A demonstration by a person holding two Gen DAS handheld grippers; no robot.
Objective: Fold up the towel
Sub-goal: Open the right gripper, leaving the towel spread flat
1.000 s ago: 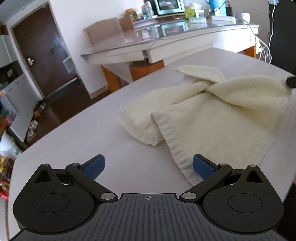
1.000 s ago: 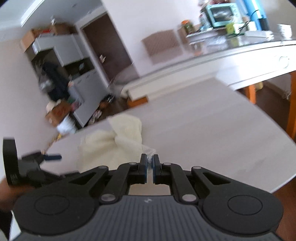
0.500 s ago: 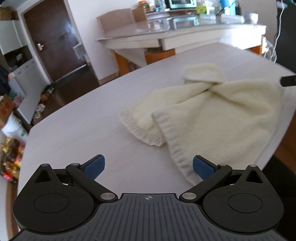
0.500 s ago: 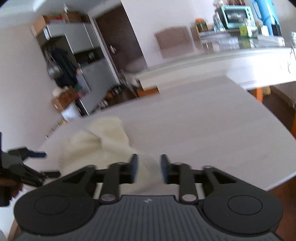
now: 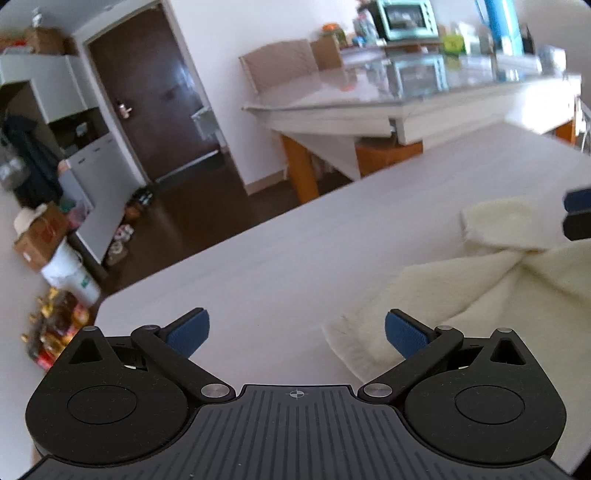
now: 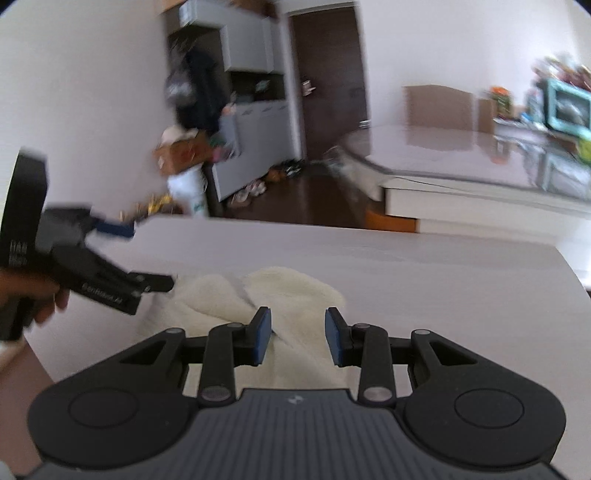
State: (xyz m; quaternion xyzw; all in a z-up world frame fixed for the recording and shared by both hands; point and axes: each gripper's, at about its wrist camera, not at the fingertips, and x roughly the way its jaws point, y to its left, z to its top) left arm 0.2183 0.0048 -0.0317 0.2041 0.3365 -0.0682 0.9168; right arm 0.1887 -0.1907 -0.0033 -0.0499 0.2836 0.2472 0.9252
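Standing behind the white table (image 5: 258,266) are a glass-topped table (image 5: 406,96), a dark door (image 5: 155,96) at upper left and boxes (image 5: 40,232) at far left. The towel (image 5: 480,280) lies rumpled at the lower right, its edge under the wide-open left gripper's (image 5: 295,332) right finger. The right gripper (image 6: 297,339) hangs part open above the towel (image 6: 280,295), pads clear of it.

a lived-in home: a dark wooden door (image 5: 155,107), a toaster oven (image 5: 402,18) on a cluttered far counter, grey cabinets (image 6: 251,155), and boxes on the floor.
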